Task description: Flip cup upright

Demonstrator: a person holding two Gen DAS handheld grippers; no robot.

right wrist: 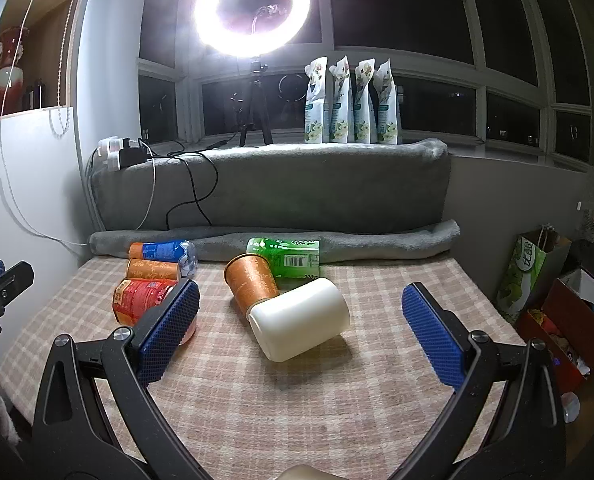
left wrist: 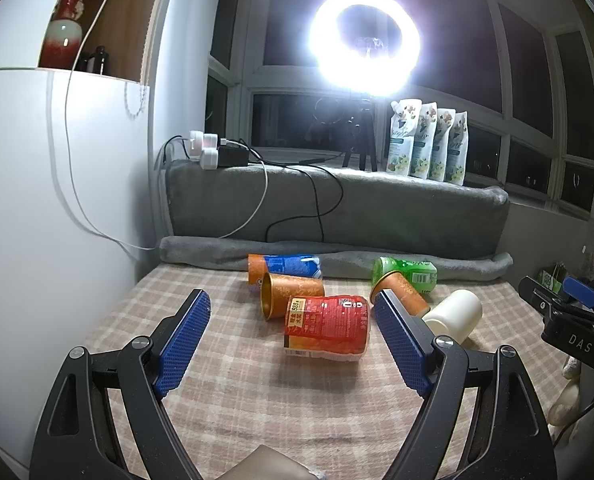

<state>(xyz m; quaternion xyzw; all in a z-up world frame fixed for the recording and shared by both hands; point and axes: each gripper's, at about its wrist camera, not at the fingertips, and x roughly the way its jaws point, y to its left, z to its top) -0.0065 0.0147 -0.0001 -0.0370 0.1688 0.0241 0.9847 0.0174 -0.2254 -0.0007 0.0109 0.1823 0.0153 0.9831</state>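
Several cups lie on their sides on the checked tablecloth point(left wrist: 257, 392). A white cup point(right wrist: 300, 319) lies nearest my right gripper; it also shows in the left wrist view point(left wrist: 455, 314). An orange cup point(right wrist: 251, 281) lies behind it, touching it. A second orange cup point(left wrist: 291, 293) lies with its mouth toward the left. A red-labelled cup point(left wrist: 326, 326) lies in front of my left gripper point(left wrist: 291, 312), which is open and empty. My right gripper point(right wrist: 301, 304) is open and empty, with the white cup between its fingers' line of sight.
A blue-labelled cup point(left wrist: 285, 267) and a green-labelled cup point(left wrist: 405, 274) lie by the rolled grey blanket point(left wrist: 337, 256) at the table's back. A white cabinet point(left wrist: 57, 200) stands left. Bags and a box point(right wrist: 569, 312) sit off the right edge.
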